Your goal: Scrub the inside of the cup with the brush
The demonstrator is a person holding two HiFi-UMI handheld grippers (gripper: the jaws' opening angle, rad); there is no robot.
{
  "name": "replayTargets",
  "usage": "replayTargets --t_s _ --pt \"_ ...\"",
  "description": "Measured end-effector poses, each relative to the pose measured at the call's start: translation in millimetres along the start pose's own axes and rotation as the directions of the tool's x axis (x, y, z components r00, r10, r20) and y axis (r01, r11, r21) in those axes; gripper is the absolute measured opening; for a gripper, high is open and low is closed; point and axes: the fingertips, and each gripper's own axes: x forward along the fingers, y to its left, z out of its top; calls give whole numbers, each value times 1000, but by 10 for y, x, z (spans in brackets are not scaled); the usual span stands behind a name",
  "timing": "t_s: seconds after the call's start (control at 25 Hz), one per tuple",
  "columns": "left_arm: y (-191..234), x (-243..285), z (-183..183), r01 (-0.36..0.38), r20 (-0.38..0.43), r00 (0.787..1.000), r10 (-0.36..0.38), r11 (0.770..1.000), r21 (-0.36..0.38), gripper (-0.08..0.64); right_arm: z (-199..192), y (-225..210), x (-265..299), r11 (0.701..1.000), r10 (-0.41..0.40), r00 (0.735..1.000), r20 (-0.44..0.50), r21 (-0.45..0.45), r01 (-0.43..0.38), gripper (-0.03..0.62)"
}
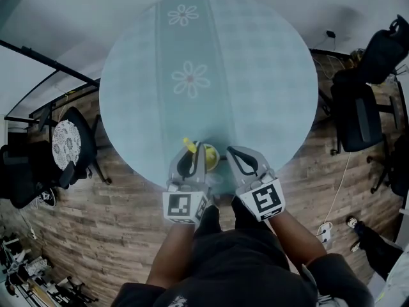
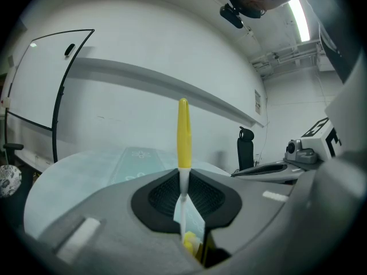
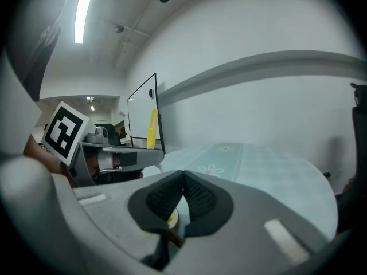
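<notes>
Left gripper view: my left fingers clamp the yellow-handled brush upright; my right fingers pinch the small yellow cup on the round teal worktop.

A round tabletop under a pale teal flowered cloth stands on a wooden floor, with a chair at the left. At its near edge the left gripper and right gripper flank a yellow cup. A yellow brush rises at the left fingers.

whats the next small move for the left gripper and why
Probably ease the left gripper down and start twisting: it is shut on the brush, handle up, over the yellow cup, which the right gripper seems to steady.
</notes>
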Motion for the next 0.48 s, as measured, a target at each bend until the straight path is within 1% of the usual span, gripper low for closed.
replayTargets --t_s 0.16,0.48 --pt "-25 -3 11 -3 -5 1000 3 1000 -12 38 8 -27 -2 1000 5 1000 1 11 -5 2" --pt "-119 -72 -28 9 -20 1000 -9 1000 -1 38 10 24 43 1000 27 1000 10 13 -27 2"
